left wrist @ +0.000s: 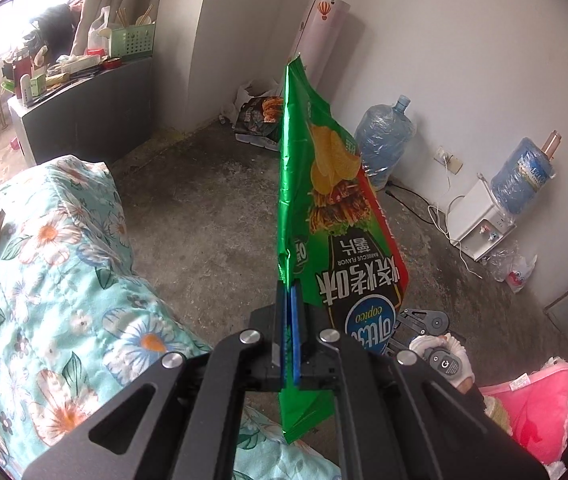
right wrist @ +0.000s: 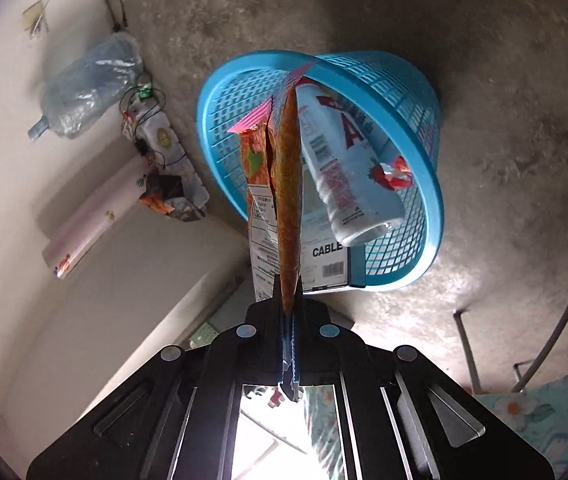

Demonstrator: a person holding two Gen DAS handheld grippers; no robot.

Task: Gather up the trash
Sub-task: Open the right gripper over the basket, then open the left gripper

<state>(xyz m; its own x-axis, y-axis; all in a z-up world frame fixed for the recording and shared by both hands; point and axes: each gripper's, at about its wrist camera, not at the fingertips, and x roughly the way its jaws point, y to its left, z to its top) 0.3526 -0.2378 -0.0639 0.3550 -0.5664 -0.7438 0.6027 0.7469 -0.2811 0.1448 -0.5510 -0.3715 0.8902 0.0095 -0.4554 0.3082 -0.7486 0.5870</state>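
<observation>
Left gripper [left wrist: 288, 292] clamped tight on a crinkled green foil crisp bag [left wrist: 323, 200], blue pads pinching its near edge; bag standing on edge, upside down, reaching away over bare grey concrete floor [left wrist: 204, 208]. To the left, a bed under a turquoise floral quilt [left wrist: 56, 280]. Against the far white wall, two big blue plastic water jugs [left wrist: 383, 144], the right one sitting on a small white dispenser [left wrist: 479, 220].

Right gripper [right wrist: 287, 300] shut on a torn orange snack wrapper [right wrist: 285, 200] with a pink serrated end, wrapper stretching out in front of a round blue plastic mesh basket [right wrist: 423, 184] standing on the concrete. Inside the basket, a white plastic bottle with a red strawberry label [right wrist: 347, 168], neck towards the near rim, plus a white carton printed "CABLE" [right wrist: 325, 260] at the near side.
</observation>
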